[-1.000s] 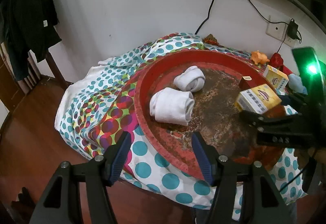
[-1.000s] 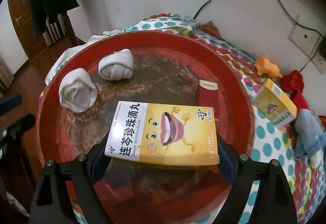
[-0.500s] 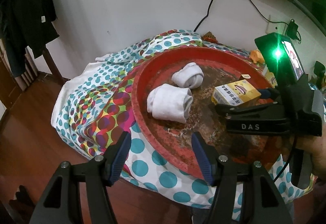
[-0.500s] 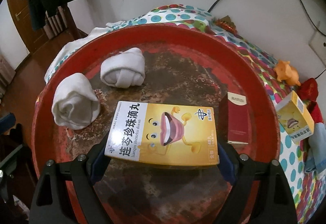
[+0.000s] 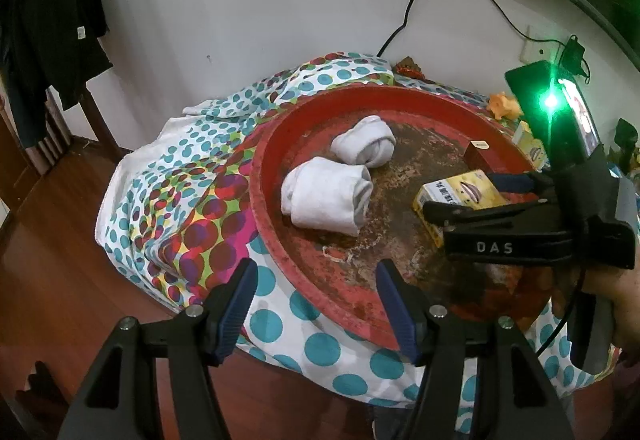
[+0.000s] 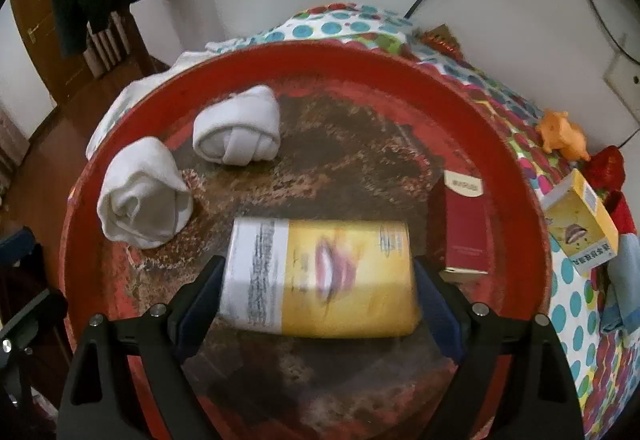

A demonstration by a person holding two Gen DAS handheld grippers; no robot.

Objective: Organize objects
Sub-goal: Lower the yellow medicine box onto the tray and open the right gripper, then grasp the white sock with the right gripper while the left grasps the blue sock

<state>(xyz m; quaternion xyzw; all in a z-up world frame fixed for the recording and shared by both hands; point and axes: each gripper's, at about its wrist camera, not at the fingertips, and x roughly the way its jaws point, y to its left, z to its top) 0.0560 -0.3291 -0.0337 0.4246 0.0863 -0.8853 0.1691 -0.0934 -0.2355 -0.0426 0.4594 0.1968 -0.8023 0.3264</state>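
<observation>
The right gripper (image 6: 318,304), jaws just opening, is letting the blurred yellow box (image 6: 320,276) drop between them into the red tray (image 6: 520,176); the left gripper (image 5: 314,306) is hovering open and empty, apparently awaiting its turn.

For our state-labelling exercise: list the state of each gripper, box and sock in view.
Left gripper: open, empty.
Right gripper: jaws just opening, box between them.
Yellow cardboard box: blurred, seemingly released over red round tray.
Two white socks: rolled, in tray.
Dark red box: lying flat in tray.
</observation>
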